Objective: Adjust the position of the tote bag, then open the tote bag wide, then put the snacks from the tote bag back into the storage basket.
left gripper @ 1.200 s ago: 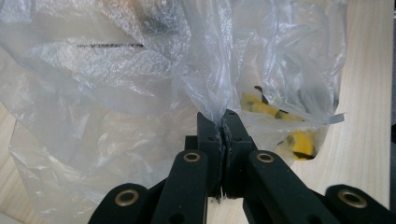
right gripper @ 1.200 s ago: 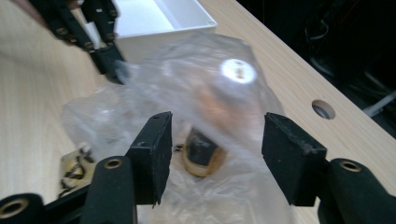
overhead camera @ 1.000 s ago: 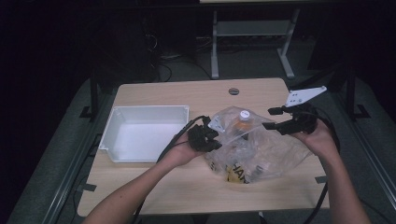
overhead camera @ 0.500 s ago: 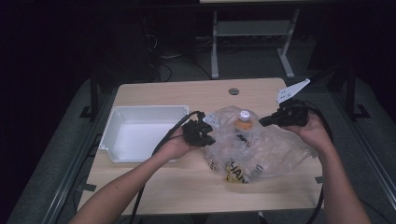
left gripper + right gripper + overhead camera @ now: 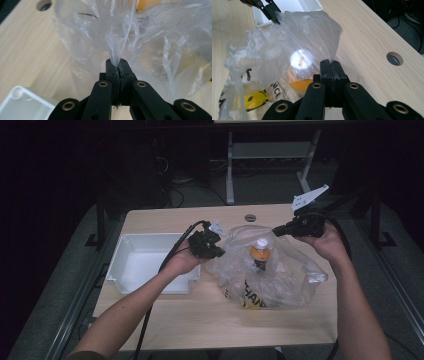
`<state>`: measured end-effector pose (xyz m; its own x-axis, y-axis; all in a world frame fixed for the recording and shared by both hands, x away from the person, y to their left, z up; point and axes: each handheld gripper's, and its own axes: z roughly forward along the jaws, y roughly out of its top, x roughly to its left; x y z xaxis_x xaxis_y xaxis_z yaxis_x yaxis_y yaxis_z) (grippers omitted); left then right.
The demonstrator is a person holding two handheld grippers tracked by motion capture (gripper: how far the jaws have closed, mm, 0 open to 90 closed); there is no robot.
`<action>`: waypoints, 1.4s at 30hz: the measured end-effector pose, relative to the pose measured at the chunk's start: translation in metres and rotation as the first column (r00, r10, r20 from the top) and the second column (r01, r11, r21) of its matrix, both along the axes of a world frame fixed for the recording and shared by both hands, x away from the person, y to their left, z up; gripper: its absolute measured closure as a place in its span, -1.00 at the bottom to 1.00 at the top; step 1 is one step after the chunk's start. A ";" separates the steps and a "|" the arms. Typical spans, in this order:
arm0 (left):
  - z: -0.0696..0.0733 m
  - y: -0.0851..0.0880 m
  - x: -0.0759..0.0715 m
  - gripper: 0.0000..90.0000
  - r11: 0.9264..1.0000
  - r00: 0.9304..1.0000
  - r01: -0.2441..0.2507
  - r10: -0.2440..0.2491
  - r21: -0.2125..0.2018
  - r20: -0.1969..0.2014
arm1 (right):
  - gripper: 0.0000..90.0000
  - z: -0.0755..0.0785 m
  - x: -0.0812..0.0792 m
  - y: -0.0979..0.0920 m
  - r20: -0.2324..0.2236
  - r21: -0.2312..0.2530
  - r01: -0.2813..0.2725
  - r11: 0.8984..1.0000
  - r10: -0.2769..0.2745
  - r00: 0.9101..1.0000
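A clear plastic bag (image 5: pixel 280 275) with yellow and black print lies on the wooden table (image 5: pixel 200 320), and a bottle (image 5: pixel 259 252) with an orange neck and white cap stands inside it. My left gripper (image 5: pixel 220 252) is shut on the bag's left rim, the film (image 5: pixel 117 42) pinched between its jaws (image 5: pixel 118 63). At the bag's far right rim my right gripper (image 5: pixel 276 232) is shut on the film too, the thin edge clamped at its tips (image 5: pixel 330 63). Through the bag (image 5: pixel 274 45), the right gripper view gives the bottle (image 5: pixel 299 81) and the left gripper (image 5: pixel 274 15).
A white empty tray (image 5: pixel 145 262) sits left of the bag, its corner (image 5: pixel 20 102) by my left gripper. A round hole (image 5: pixel 250 217) is in the table's far edge. Desk legs and cables stand beyond the table in the dark.
Both hands have moved toward the far side and slightly up. The right gripper's jaws, apart a second ago, now pinch the bag's rim. The bag's mouth is lifted and spread between both grippers.
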<state>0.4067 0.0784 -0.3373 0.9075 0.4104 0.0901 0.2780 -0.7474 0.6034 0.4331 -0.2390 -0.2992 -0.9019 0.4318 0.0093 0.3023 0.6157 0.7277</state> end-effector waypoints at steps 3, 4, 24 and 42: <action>0.001 0.000 0.006 0.98 1.000 1.000 -0.026 0.026 0.000 0.003 | 0.99 -0.002 0.006 0.000 -0.006 -0.002 0.014 1.000 -0.014 1.000; 0.000 0.000 0.008 0.98 0.999 1.000 -0.031 0.031 0.009 0.003 | 0.99 -0.004 0.008 0.000 -0.011 -0.003 0.017 1.000 -0.017 1.000; -0.027 -0.019 0.007 0.98 0.997 1.000 -0.003 0.004 0.074 -0.021 | 0.99 -0.070 -0.001 -0.013 -0.067 0.051 0.111 0.993 -0.107 0.992; -0.041 -0.020 0.004 0.98 0.996 0.999 -0.005 0.009 0.088 -0.051 | 0.99 -0.098 -0.001 -0.007 -0.133 -0.009 0.151 0.989 -0.150 0.980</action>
